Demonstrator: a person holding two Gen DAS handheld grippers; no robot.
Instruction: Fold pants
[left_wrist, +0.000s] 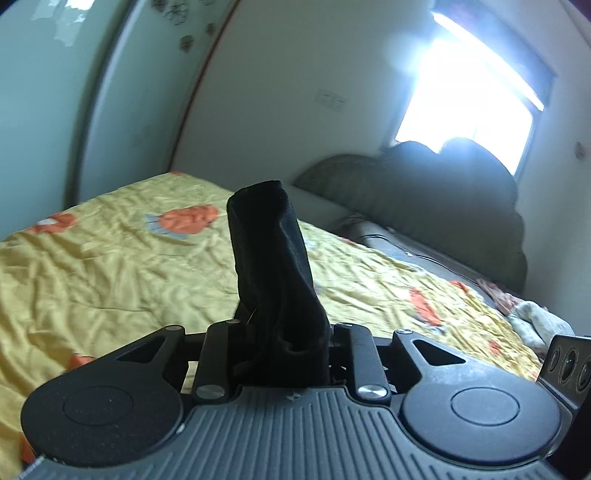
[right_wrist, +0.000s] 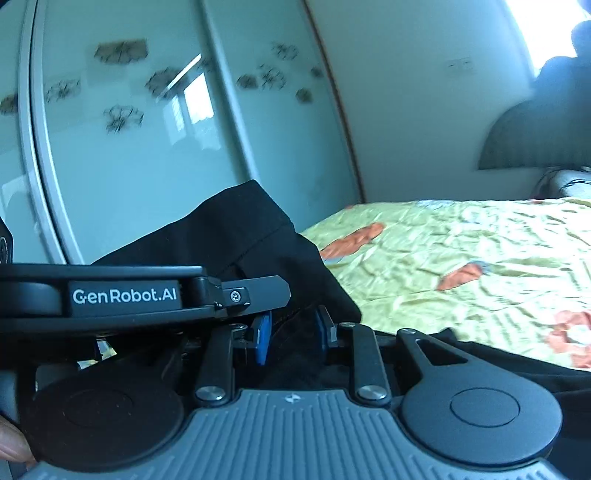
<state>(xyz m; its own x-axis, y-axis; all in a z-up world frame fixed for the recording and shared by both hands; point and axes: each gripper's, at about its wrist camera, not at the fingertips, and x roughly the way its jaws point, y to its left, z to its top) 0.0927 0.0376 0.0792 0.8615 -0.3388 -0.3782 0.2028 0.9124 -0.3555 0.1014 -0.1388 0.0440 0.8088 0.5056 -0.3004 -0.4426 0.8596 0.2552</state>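
Both claws grip the same black pants, lifted above a bed. Nearest in the left wrist view, the left claw (left_wrist: 284, 350) is clenched on a bunched roll of the pants (left_wrist: 271, 266), which stands up from between its fingers like a dark column. In the right wrist view, the right claw (right_wrist: 291, 338) pinches another part of the pants (right_wrist: 236, 229) between its blue pads (right_wrist: 263, 341), and the other claw's black body, printed with a maker's name, crosses just in front on the left. A seamed edge of cloth rises above the pads; more black cloth trails off to the right, low over the near edge of the bed.

Beyond lies the yellow bedspread (left_wrist: 110, 266) with orange patches, wrinkled. Farther still are pale wardrobe doors (right_wrist: 147, 129) and a bright window (left_wrist: 469, 107).

To fold well, the person would likely do best to keep both grips firm, draw the cloth taut between them, and lay it flat toward the middle of the bed.
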